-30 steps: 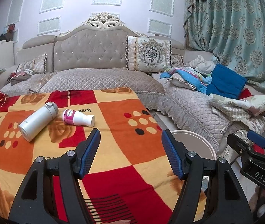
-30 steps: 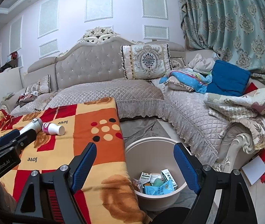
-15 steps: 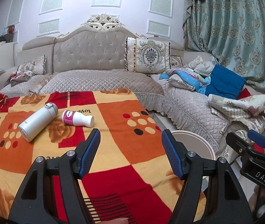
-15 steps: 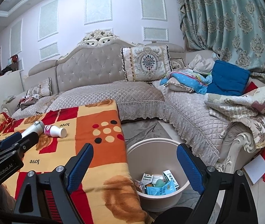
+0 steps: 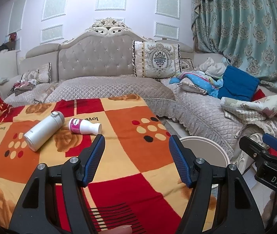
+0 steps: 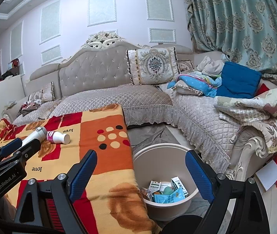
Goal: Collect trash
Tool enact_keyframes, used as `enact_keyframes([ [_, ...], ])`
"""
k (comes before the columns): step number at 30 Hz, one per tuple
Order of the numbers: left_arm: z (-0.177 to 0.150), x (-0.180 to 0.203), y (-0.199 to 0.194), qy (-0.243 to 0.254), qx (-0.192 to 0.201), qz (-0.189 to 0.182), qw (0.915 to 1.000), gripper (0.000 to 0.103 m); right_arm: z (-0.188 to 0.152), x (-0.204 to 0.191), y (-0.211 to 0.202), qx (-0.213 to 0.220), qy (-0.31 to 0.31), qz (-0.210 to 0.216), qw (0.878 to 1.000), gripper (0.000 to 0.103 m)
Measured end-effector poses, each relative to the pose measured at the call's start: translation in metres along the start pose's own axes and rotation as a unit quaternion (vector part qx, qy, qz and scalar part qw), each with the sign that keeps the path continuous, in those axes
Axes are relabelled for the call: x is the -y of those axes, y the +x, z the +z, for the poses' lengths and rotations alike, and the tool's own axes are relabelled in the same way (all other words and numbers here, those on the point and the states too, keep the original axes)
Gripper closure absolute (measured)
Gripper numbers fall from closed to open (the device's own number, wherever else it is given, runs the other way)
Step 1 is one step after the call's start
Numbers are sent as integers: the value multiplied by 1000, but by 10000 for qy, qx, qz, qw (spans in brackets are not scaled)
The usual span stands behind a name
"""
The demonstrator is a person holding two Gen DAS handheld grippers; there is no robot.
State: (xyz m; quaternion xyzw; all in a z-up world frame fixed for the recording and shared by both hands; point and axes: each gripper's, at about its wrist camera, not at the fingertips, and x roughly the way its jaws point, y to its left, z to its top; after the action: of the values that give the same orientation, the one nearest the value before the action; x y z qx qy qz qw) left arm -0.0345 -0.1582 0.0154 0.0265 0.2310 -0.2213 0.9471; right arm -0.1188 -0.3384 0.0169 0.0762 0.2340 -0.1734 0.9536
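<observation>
Both grippers hover empty over the orange, red and cream checked blanket, nothing in either. The right gripper hangs above the round cream plastic bin on the floor just beside the blanket's edge, and its jaws have just been opening; they stand very wide with only air between them. Down in the bin, several small cartons and a teal packet already lie on the bottom, so part of the job looks done.

What is left, by my reading: two things on the blanket. The small white plastic bottle with the magenta label lies on its side, long axis running left to right in the left wrist view, its open-looking neck pointing right, towards the bin side. Just beside it the white metal flask also lies flat, angled, cap end up and right, base down and left. Whether the flask counts as trash I cannot say.

The left gripper sits moderately wide, short of the bottle, aimed at bare blanket.
</observation>
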Motion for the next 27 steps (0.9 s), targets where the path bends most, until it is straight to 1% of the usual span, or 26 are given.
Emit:
enact_keyframes([
  [8, -1, -1, 2, -23, -63, 30, 10000, 36, -1, 1, 2, -28, 16, 5, 10000, 12],
  [27, -1, 0, 2, -47, -69, 23, 10000, 36, -4, 3, 4, -54, 21, 3, 10000, 12],
])
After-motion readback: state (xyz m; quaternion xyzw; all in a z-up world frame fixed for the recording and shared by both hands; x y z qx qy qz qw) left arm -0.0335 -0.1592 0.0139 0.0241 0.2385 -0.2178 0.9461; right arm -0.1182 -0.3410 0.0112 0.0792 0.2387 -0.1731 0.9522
